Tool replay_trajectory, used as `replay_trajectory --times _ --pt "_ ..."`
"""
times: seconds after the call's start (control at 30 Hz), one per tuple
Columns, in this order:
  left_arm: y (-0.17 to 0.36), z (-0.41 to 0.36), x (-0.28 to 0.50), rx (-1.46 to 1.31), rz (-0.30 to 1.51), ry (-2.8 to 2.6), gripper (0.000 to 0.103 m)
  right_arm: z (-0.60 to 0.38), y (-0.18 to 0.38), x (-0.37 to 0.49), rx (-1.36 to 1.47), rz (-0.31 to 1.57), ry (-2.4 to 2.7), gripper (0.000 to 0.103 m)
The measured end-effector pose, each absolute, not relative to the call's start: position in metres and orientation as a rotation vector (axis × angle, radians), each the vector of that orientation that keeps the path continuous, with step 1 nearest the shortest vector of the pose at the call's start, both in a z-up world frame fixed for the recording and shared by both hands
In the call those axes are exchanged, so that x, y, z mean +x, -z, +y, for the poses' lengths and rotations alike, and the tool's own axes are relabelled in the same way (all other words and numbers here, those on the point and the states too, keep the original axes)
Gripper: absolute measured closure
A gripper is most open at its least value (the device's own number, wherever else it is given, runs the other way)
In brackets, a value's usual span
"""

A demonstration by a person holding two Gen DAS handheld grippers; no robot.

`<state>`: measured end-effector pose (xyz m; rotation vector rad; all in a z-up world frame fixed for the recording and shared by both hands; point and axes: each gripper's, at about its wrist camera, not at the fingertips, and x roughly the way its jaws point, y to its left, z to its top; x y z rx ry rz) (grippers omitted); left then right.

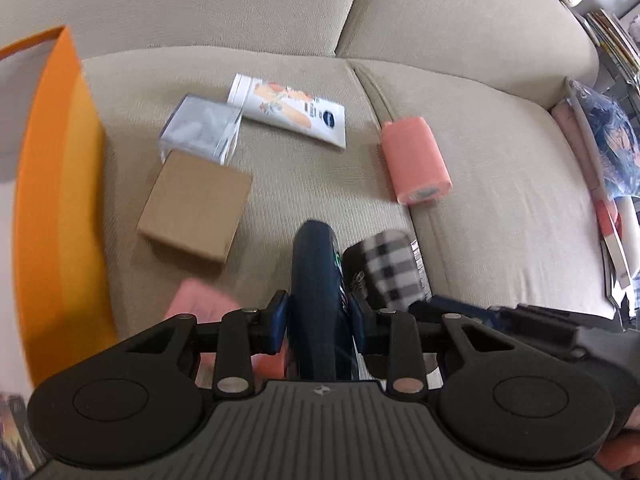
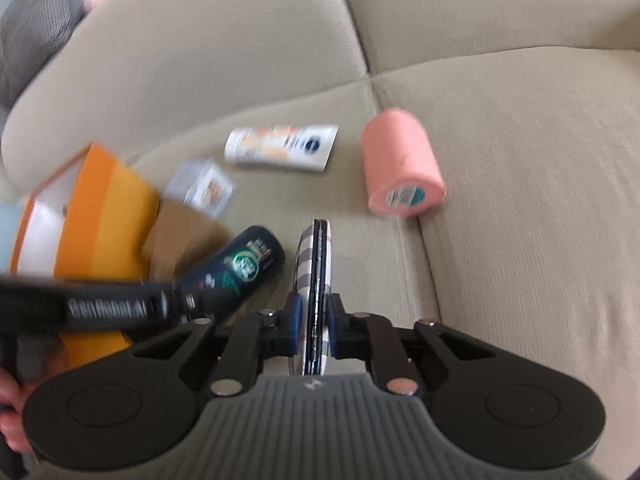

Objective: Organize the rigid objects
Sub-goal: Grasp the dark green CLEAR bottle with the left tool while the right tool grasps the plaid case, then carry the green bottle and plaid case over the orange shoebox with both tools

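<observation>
1. On the beige sofa seat (image 1: 304, 184), the loose things lay scattered while both grippers were already loaded.
2. The left gripper (image 1: 320, 316) had its fingers clamped on a dark blue bottle (image 1: 314, 280), which pointed toward twelve o'clock in the left wrist view, apparently lifted clear of the cushion (the blur made that hard to confirm).
3. The right gripper (image 2: 314, 320) had its fingers closed edge-on around a flat plaid case (image 2: 316, 280); in the left view this case showed just beside the bottle, at about two o'clock from it.
4. An orange box (image 1: 64, 184) stood open at nine o'clock in the left view, with a white lining visible in the right wrist view. I judged it the likely place for the things, though nothing could be seen inside it.
5. Still lying on the cushion in the left view were a brown cardboard box (image 1: 196, 208) at ten o'clock, a clear plastic box (image 1: 202, 130) touching its far edge, a white tube (image 1: 288, 110) at eleven o'clock, and a pink roll (image 1: 416, 160) at one o'clock on the seam between cushions.
6. A pink thing (image 1: 200, 300) showed partly behind the left fingers; what it was I could not tell.
7. By my reading the job was at an early stage: two things were in hand, none visibly put away, and at least four waited.
</observation>
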<state>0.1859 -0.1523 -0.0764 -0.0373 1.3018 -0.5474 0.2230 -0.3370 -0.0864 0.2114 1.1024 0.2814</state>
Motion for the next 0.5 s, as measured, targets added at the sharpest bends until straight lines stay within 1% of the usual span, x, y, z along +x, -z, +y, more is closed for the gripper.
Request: replay_trajectory --times 0.13,0.23,0.27,0.3,0.5 --pt "0.078 -0.146 0.172 -0.009 1.331 0.555 0.067 -0.323 0.092 0.208 0.16 1.132 -0.302 0.089" --pt "0.088 -0.146 0.169 -0.004 1.365 0.566 0.067 -0.321 0.093 0.207 0.151 1.119 -0.277 0.082" --pt "0.09 -0.145 0.169 -0.007 1.367 0.571 0.067 -0.319 0.095 0.21 0.148 1.121 -0.268 0.077" --pt "0.09 -0.145 0.169 -0.011 1.368 0.573 0.067 -0.317 0.098 0.212 0.148 1.124 -0.267 0.076" --pt "0.093 -0.15 0.18 -0.044 1.395 0.596 0.066 -0.323 0.107 0.223 0.218 1.13 -0.277 0.076"
